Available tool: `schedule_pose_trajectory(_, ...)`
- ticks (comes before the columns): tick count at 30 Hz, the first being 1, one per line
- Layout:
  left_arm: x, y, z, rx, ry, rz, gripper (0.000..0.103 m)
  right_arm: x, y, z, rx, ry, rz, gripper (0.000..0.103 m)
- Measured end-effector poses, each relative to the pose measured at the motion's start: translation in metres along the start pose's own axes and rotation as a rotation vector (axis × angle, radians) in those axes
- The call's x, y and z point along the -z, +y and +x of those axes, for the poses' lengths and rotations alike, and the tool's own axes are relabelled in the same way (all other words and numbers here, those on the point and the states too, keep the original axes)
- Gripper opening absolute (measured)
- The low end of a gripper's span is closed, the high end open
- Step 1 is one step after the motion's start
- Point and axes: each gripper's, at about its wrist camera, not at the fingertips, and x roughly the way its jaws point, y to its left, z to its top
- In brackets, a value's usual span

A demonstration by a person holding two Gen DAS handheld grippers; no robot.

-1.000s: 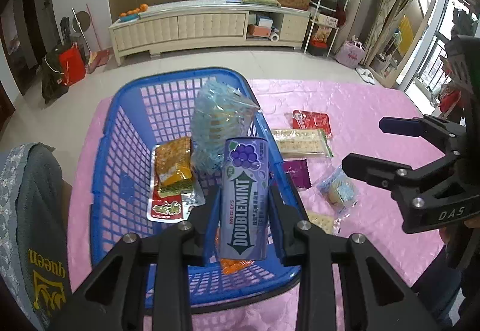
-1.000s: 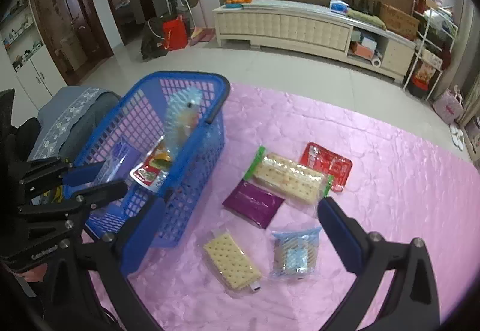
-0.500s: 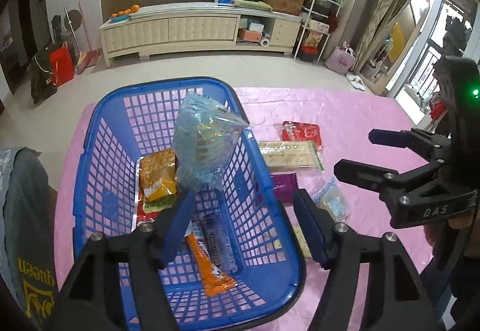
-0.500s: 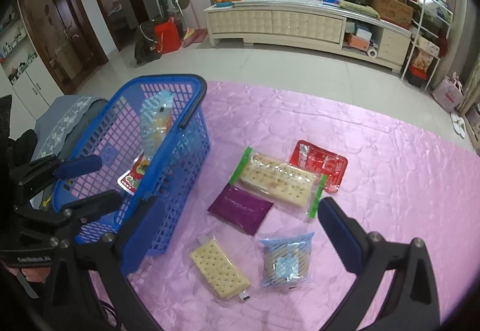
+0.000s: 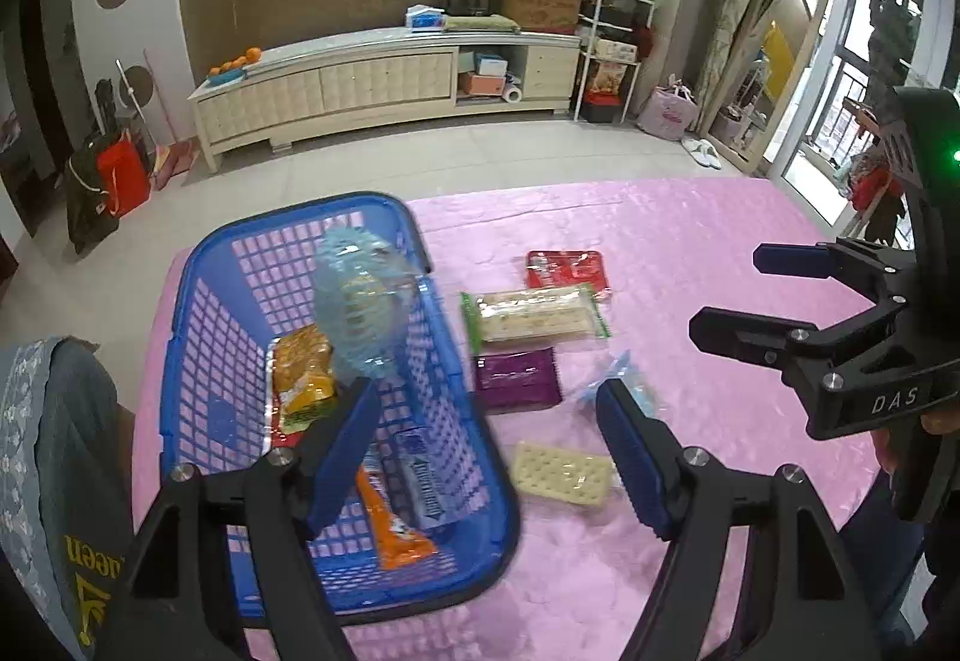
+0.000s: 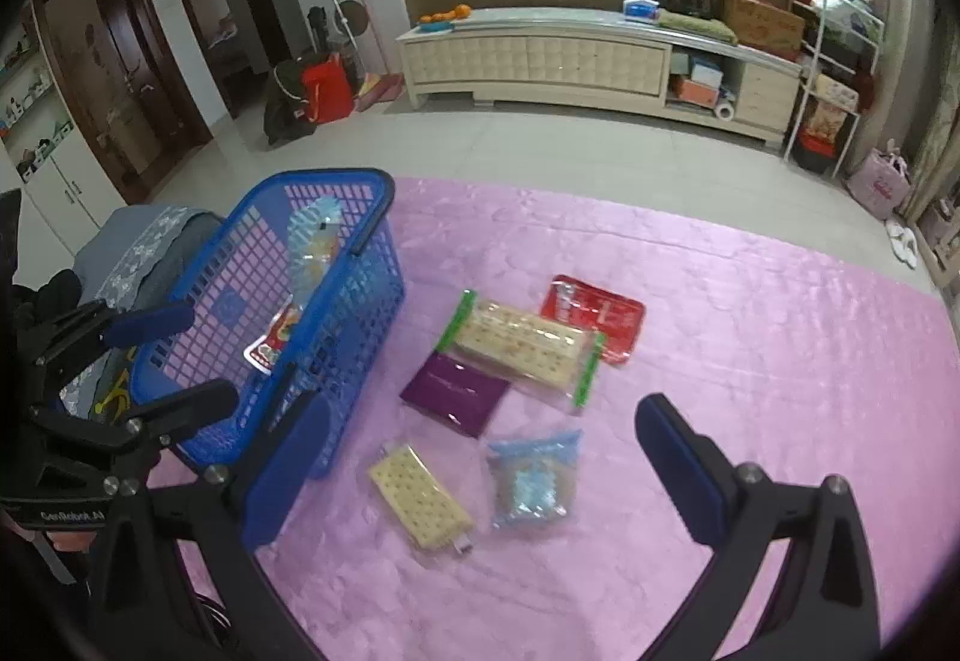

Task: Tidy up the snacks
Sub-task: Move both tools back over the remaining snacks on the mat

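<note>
snacks are split between the blue basket (image 5: 180,337) and the pink tablecloth (image 6: 750,331). the left gripper (image 5: 486,445) has just been opening; its jaws are released with nothing between them, above the basket's near right wall. the right gripper (image 6: 480,463) is spread wide and empty over the loose packets.

in the basket i count five: a gum pack (image 5: 420,472), an orange stick packet (image 5: 393,526), a yellow-orange packet (image 5: 303,376) on a red-edged one, and a tall blue bag (image 5: 360,313) leaning on the wall. on the cloth, five: a red pouch (image 6: 594,316), a long cracker pack (image 6: 522,346), a purple packet (image 6: 453,391), a single cracker (image 6: 420,496) and a small blue bag (image 6: 531,481).

risks, as i judge them: the long cracker pack overlaps the red pouch and sits just beside the purple packet, so a careless pinch could drag a neighbour along. flat packets may slide on the glossy cloth. the tall bag could tip if the basket is knocked.
</note>
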Motion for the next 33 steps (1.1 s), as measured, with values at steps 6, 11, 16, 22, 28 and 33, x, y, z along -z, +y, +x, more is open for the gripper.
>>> schedule_pose_trajectory(6, -0.004, -0.031, 0.000, 0.007, -0.001, 0.035, 0.075, 0.013, -0.015, -0.015, 0.012, 0.001, 0.010, 0.103)
schedule_pose_trajectory(11, -0.002, -0.056, 0.008, 0.011, 0.027, 0.053, 0.075, 0.024, -0.032, -0.024, 0.023, 0.000, 0.039, 0.103)
schedule_pose_trajectory(16, 0.000, -0.074, 0.019, 0.024, 0.048, 0.046, 0.075, 0.036, -0.052, -0.028, 0.051, 0.009, 0.068, 0.103)
schedule_pose_trajectory(22, 0.003, -0.100, 0.036, 0.050, 0.072, 0.027, 0.075, 0.051, -0.081, -0.031, 0.072, 0.017, 0.104, 0.103)
schedule_pose_trajectory(28, 0.002, -0.125, 0.057, 0.051, 0.103, 0.044, 0.075, 0.064, -0.106, -0.031, 0.081, 0.023, 0.124, 0.103)
schedule_pose_trajectory(33, 0.002, -0.138, 0.074, 0.043, 0.132, 0.034, 0.075, 0.071, -0.122, -0.024, 0.083, 0.039, 0.141, 0.103)
